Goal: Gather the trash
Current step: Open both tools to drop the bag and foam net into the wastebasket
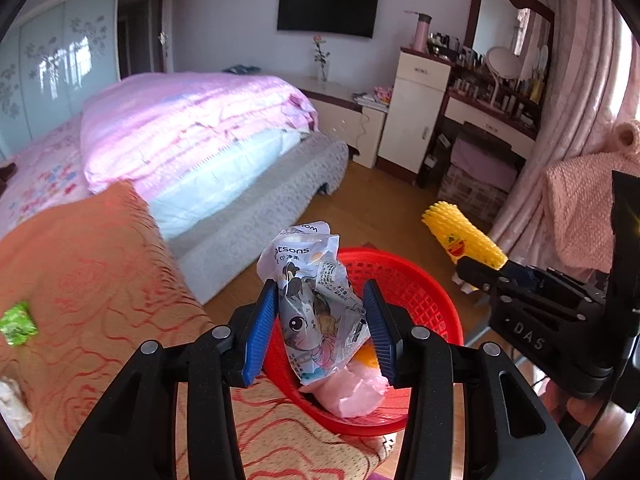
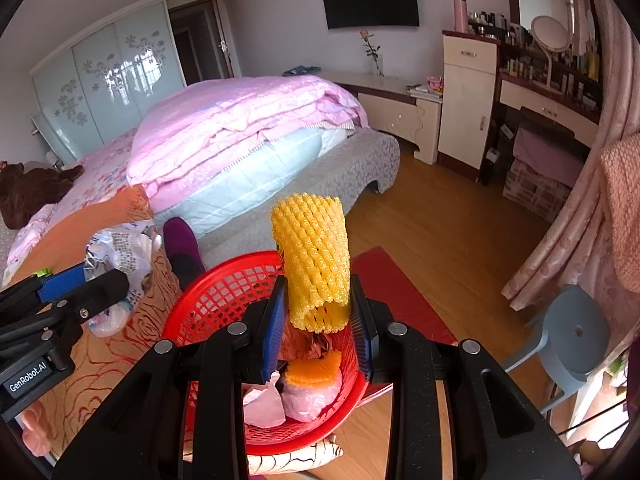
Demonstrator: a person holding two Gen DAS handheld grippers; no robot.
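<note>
- The left hand-held gripper (image 1: 320,320) clamps a crumpled printed wrapper (image 1: 316,300), its long axis running up out of the jaws
- The right hand-held gripper (image 2: 318,320) is closed on a yellow foam net sleeve (image 2: 314,256), which stands upright
- The red basket (image 1: 432,296) sits on the orange bedspread (image 1: 80,264), directly below and just ahead of both loads; it already holds pink scraps
- A green packet (image 1: 18,323) lies well apart to the left, nearer the left hand

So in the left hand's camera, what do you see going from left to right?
Green wrapper → orange bedspread → cartoon-print bag in the left gripper → yellow foam net → right gripper → pink knitted cloth.
</note>
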